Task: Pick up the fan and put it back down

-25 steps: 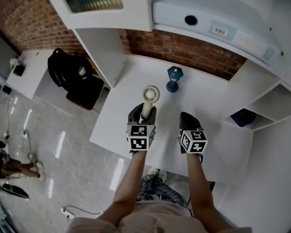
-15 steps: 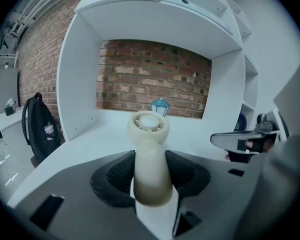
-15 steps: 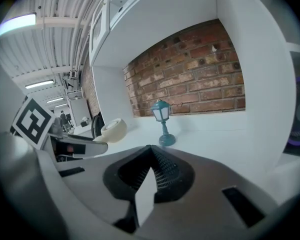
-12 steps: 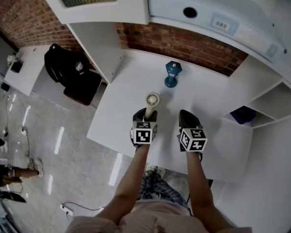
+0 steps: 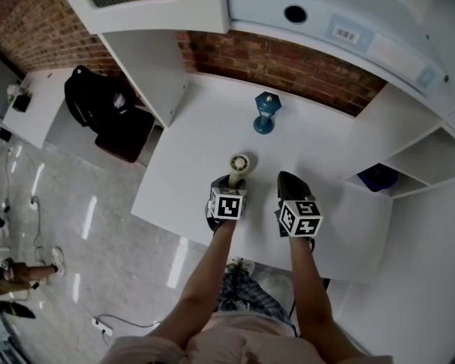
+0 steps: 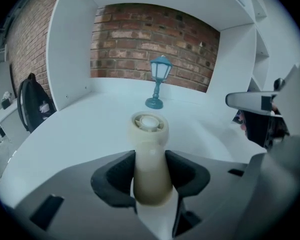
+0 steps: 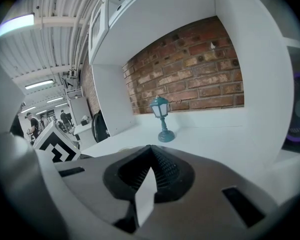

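Note:
The fan (image 6: 149, 149) is a small cream hand-held one with a round head and a thick handle. My left gripper (image 6: 150, 179) is shut on its handle, and the head points away toward the brick wall. In the head view the fan (image 5: 239, 165) sticks out ahead of the left gripper (image 5: 229, 189), low over the white table (image 5: 318, 158). Whether it touches the table I cannot tell. My right gripper (image 7: 149, 176) is shut with nothing between its jaws. It hovers beside the left one, near the table's front edge (image 5: 292, 192).
A small teal lantern lamp (image 5: 266, 112) stands at the back of the table before the brick wall (image 5: 288, 59). White shelf walls flank the table. A dark purple object (image 5: 379, 179) sits in the right shelf. A black backpack (image 5: 98, 101) lies at the left.
My left gripper has come down toward the table with the fan and tipped forward. In the head view the fan moved nearer the front edge. The right gripper stayed put.

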### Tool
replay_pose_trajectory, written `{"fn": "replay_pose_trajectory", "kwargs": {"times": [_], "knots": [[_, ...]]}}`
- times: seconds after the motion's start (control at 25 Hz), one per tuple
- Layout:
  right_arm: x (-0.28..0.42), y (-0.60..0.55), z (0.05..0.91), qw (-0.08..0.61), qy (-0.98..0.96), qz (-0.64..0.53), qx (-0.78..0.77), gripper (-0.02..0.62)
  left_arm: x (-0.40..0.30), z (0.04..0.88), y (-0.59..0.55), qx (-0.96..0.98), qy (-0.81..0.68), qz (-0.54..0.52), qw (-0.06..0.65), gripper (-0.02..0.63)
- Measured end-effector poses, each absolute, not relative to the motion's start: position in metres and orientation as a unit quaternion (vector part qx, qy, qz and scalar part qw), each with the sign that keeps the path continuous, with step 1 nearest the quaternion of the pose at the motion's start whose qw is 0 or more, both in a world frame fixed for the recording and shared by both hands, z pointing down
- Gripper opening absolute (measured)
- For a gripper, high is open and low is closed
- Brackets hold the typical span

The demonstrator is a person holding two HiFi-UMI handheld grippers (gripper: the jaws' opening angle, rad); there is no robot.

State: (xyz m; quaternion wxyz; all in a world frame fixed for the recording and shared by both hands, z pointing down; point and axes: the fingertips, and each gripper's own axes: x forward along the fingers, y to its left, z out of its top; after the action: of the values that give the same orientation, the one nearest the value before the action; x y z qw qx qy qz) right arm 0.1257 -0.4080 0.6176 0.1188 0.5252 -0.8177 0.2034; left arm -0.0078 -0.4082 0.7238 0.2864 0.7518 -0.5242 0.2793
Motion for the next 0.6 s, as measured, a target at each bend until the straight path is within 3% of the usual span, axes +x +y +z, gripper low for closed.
{"fn": "replay_pose_trajectory", "kwargs": {"times": [0.32,0.48,0.6], "knots": [[0.132,-0.409,0.62,0.114,-0.816,0.209,0.527,0.015,-0.004,0.735,-0.401,0.754,-0.507,0.301,0.29,0.21],[0.134,-0.408,0.62,0.11,-0.814,0.212,0.529,0.015,-0.005,0.724,-0.402,0.763,-0.508,0.283,0.282,0.342],[0.135,-0.407,0.619,0.106,-0.813,0.213,0.532,0.015,-0.003,0.711,-0.4,0.775,-0.505,0.266,0.27,0.359]]}}
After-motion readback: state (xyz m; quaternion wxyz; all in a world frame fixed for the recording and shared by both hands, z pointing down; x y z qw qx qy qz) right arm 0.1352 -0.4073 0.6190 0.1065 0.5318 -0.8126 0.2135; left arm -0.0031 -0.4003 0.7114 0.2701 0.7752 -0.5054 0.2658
